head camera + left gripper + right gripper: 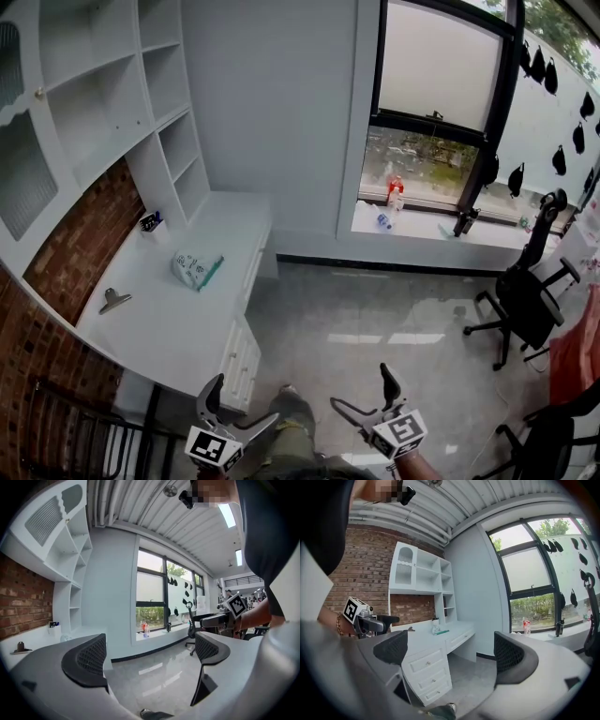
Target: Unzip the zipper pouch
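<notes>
Pouch (197, 269) on white worktop (169, 319). Left gripper (242, 405) well apart from it, jaws spread, empty. Right gripper (364, 389) near left, jaws likewise spread, empty.

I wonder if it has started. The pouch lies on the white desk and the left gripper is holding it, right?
Not holding it. The zipper pouch does lie on the white desk, but the left gripper is empty: the left gripper view shows its jaws wide apart with only floor between them.
</notes>
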A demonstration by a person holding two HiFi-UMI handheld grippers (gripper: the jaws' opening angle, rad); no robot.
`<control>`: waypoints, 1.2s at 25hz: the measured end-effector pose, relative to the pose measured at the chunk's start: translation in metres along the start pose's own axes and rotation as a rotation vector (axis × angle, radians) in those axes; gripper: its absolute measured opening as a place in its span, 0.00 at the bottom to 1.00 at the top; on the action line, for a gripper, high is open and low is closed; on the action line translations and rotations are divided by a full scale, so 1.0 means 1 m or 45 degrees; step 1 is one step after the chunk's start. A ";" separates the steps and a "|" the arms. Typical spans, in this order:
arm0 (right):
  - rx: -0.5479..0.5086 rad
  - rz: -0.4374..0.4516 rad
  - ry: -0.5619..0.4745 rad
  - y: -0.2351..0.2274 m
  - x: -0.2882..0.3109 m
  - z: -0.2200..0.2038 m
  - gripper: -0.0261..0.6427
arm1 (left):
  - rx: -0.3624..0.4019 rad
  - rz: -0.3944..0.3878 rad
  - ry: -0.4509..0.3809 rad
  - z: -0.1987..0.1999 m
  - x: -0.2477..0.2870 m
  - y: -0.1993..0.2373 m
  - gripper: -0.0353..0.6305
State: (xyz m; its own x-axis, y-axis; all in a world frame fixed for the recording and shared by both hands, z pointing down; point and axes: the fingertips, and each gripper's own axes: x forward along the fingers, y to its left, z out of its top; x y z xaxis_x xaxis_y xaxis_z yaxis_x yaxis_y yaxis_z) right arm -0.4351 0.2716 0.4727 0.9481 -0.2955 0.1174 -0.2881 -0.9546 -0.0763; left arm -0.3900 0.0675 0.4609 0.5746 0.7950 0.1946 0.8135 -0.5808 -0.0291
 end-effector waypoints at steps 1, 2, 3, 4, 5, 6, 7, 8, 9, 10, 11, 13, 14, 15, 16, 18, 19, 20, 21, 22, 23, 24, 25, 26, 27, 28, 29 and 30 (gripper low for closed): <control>0.003 -0.001 -0.004 -0.004 0.007 0.001 0.89 | 0.002 0.005 -0.001 0.000 0.005 0.006 0.91; 0.008 -0.002 -0.009 -0.008 0.014 0.002 0.89 | -0.002 0.010 -0.004 -0.001 0.011 0.013 0.91; 0.009 -0.002 -0.010 -0.013 0.022 0.002 0.89 | -0.008 0.014 -0.007 -0.001 0.017 0.020 0.91; 0.006 0.000 -0.009 -0.018 0.032 0.002 0.89 | -0.014 0.017 -0.007 -0.002 0.025 0.028 0.91; 0.005 0.002 -0.007 -0.023 0.042 0.002 0.89 | -0.020 0.018 -0.005 -0.003 0.033 0.036 0.91; 0.005 0.004 -0.007 -0.028 0.054 0.002 0.89 | -0.023 0.018 -0.003 -0.005 0.042 0.046 0.91; 0.005 0.008 -0.005 -0.033 0.065 0.003 0.89 | -0.021 0.017 0.002 -0.007 0.052 0.056 0.91; 0.004 0.013 0.000 -0.039 0.077 0.003 0.89 | -0.014 0.016 0.008 -0.008 0.063 0.065 0.91; 0.003 0.018 0.008 -0.045 0.090 0.004 0.89 | -0.002 0.015 0.013 -0.008 0.076 0.075 0.91; 0.004 0.023 0.015 -0.052 0.104 0.005 0.89 | 0.013 0.014 0.015 -0.006 0.089 0.084 0.91; 0.005 0.028 0.021 -0.058 0.118 0.008 0.89 | 0.029 0.014 0.015 -0.002 0.101 0.094 0.91; -0.005 0.043 0.027 -0.069 0.147 0.014 0.89 | 0.058 0.013 0.021 0.003 0.123 0.115 0.91; -0.012 0.055 0.028 -0.073 0.162 0.018 0.88 | 0.070 0.009 0.029 0.004 0.132 0.126 0.91; -0.011 0.070 0.029 -0.077 0.176 0.022 0.88 | 0.081 0.003 0.041 0.006 0.141 0.136 0.91; 0.002 0.085 0.029 -0.080 0.192 0.027 0.88 | 0.092 -0.002 0.058 0.009 0.150 0.146 0.91; 0.037 0.115 0.030 -0.083 0.224 0.039 0.88 | 0.113 0.002 0.088 0.016 0.164 0.171 0.91; 0.046 0.132 0.036 -0.083 0.240 0.045 0.88 | 0.118 0.013 0.104 0.019 0.169 0.185 0.91; 0.046 0.154 0.047 -0.083 0.256 0.049 0.87 | 0.119 0.029 0.119 0.021 0.172 0.199 0.91; 0.038 0.182 0.059 -0.083 0.271 0.052 0.87 | 0.123 0.049 0.137 0.021 0.174 0.213 0.91; 0.025 0.214 0.069 -0.083 0.285 0.053 0.87 | 0.136 0.072 0.159 0.020 0.174 0.227 0.91; 0.007 0.246 0.072 -0.083 0.298 0.051 0.87 | 0.158 0.094 0.186 0.018 0.172 0.240 0.91; -0.010 0.273 0.070 -0.085 0.309 0.048 0.86 | 0.184 0.114 0.216 0.015 0.170 0.252 0.91; -0.015 0.291 0.066 -0.086 0.320 0.045 0.86 | 0.205 0.130 0.248 0.011 0.167 0.263 0.91; -0.011 0.305 0.067 -0.087 0.331 0.043 0.86 | 0.215 0.147 0.282 0.007 0.164 0.275 0.91; -0.011 0.321 0.068 -0.088 0.342 0.043 0.86 | 0.217 0.167 0.316 0.005 0.161 0.286 0.91; -0.014 0.339 0.069 -0.087 0.354 0.044 0.86 | 0.216 0.187 0.341 0.003 0.157 0.296 0.91; -0.014 0.356 0.068 -0.086 0.366 0.047 0.86 | 0.221 0.204 0.352 0.003 0.155 0.305 0.91; -0.009 0.371 0.065 -0.083 0.377 0.053 0.86 | 0.228 0.215 0.352 0.003 0.152 0.311 0.91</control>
State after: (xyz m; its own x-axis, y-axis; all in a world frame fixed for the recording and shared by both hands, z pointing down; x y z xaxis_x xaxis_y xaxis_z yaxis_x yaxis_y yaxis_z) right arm -0.0468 0.2417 0.4711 0.8175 -0.5583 0.1415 -0.5480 -0.8296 -0.1068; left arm -0.0488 0.0084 0.4786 0.6761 0.5988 0.4293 0.7260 -0.6407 -0.2498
